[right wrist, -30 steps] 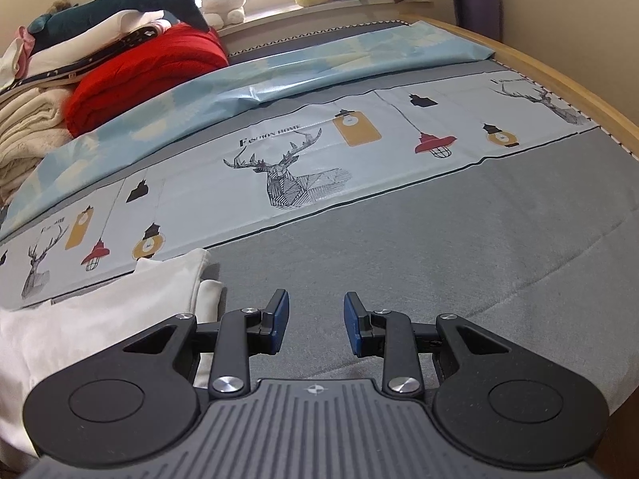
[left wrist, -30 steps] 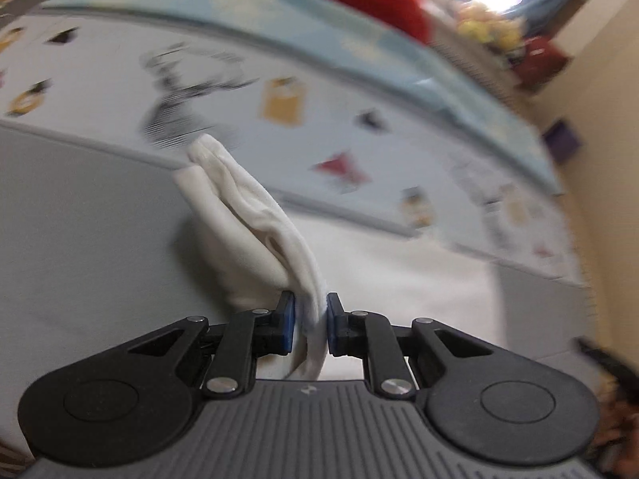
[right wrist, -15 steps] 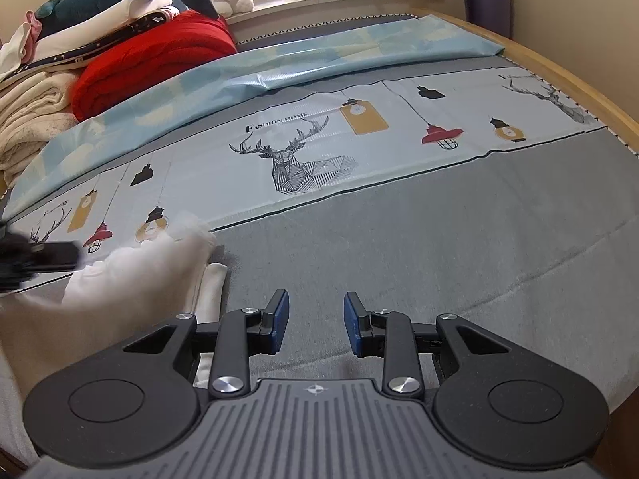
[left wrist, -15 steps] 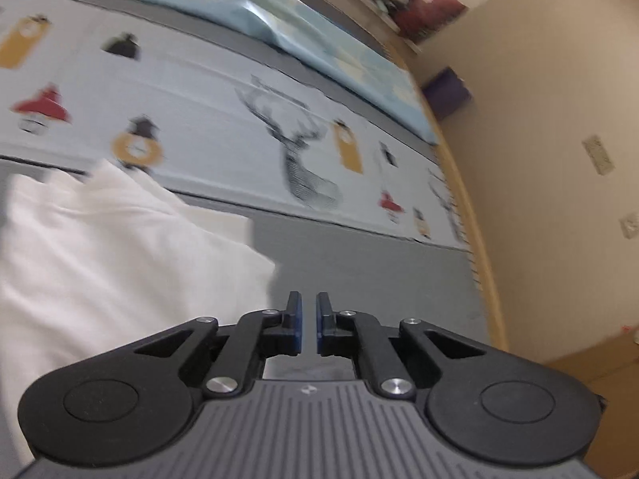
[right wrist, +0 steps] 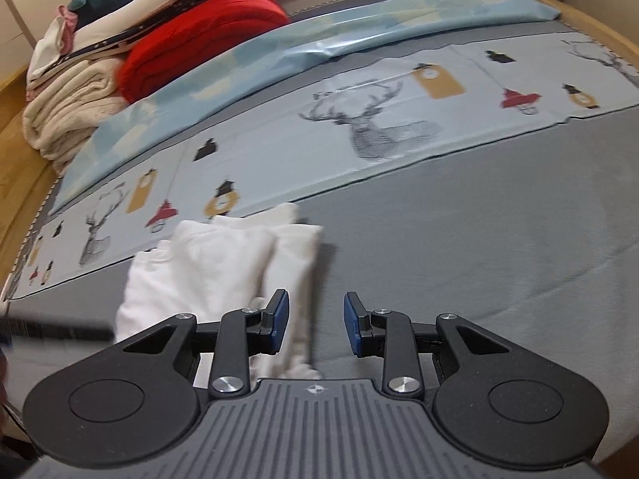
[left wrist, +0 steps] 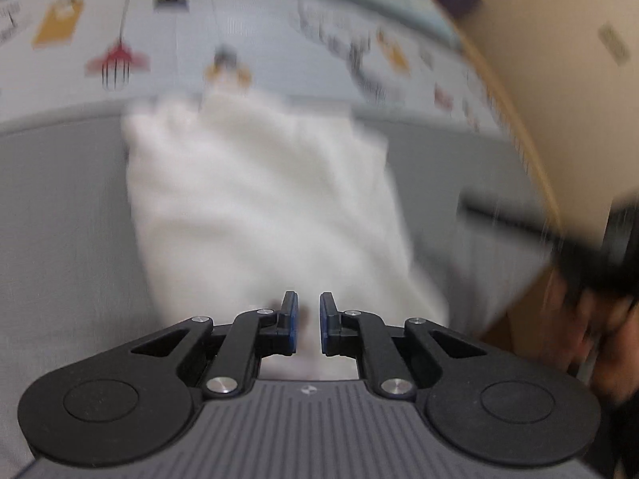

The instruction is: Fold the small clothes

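Left wrist view is heavily motion-blurred: the left tool (left wrist: 308, 321) hangs over the near end of the white garment (left wrist: 263, 199), its blue pads nearly together with only a thin slit between them and no cloth visibly pinched. The garment lies as a partly folded oblong on the grey bed cover (left wrist: 64, 207), its far edge reaching the printed sheet (left wrist: 247, 28). At the right edge the dark shape of the other tool and a hand (left wrist: 599, 331) are smeared. The risk here is that a fast-moving, closed tool could brush or drag the top layer and undo the fold; with this much blur, a grasp aimed now could also land on the wrong edge or catch both layers. Right wrist view is sharper: the right tool (right wrist: 316, 329) stands partly open and empty, its left pad over the garment's right strip (right wrist: 295, 263), its right pad over bare grey cover. The garment (right wrist: 207, 271) shows uneven layers and a ragged near corner. If the jaws close where they are, they may take only the loose strip, pulling it off the stack and skewing the fold. The blurred dark bar at the left (right wrist: 56, 329), probably the other tool, lies close, so the two could collide over the cloth.
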A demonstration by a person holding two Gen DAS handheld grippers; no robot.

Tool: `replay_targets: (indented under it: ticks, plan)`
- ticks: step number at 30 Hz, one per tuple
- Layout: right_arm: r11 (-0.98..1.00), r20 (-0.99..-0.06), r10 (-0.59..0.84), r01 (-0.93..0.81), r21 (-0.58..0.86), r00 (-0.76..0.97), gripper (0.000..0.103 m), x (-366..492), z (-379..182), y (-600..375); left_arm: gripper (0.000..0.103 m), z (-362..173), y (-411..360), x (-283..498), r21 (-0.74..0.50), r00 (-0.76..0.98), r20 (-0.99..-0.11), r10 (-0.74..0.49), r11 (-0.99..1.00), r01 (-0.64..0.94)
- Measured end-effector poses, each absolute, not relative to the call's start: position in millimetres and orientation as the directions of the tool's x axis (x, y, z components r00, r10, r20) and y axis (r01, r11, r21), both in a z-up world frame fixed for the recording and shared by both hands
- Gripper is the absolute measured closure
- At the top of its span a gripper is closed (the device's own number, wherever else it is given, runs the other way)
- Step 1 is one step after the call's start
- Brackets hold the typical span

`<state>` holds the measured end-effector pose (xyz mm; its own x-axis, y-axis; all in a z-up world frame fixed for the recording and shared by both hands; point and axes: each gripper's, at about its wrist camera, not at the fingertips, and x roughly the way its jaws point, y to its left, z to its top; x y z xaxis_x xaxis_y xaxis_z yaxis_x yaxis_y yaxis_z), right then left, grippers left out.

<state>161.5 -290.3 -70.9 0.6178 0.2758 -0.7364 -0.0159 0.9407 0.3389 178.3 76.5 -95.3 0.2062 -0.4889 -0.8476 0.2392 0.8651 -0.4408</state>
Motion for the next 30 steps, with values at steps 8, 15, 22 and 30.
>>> replay_targets:
  ticks: [8,15,22,30]
  plan:
    - [0.887,-0.715,0.338,0.047,0.460,0.612,0.071,192,-82,-269,0.088,-132,84,161,-0.400,0.124,-0.879,-0.461,0.853,0.335]
    - [0.874,-0.747,0.356,0.083,0.479,0.561,0.071,227,-103,-247,0.079,-108,132,180,-0.461,0.265,-0.819,-0.508,0.859,0.223]
    - [0.897,-0.792,0.326,0.095,0.431,0.516,0.101,253,-122,-228,0.079,-103,140,182,-0.422,0.274,-0.838,-0.471,0.879,0.220]
    - [0.935,-0.634,0.162,0.089,0.344,0.756,0.099,240,-82,-227,0.079,-82,145,177,-0.440,0.313,-0.812,-0.492,0.869,0.226]
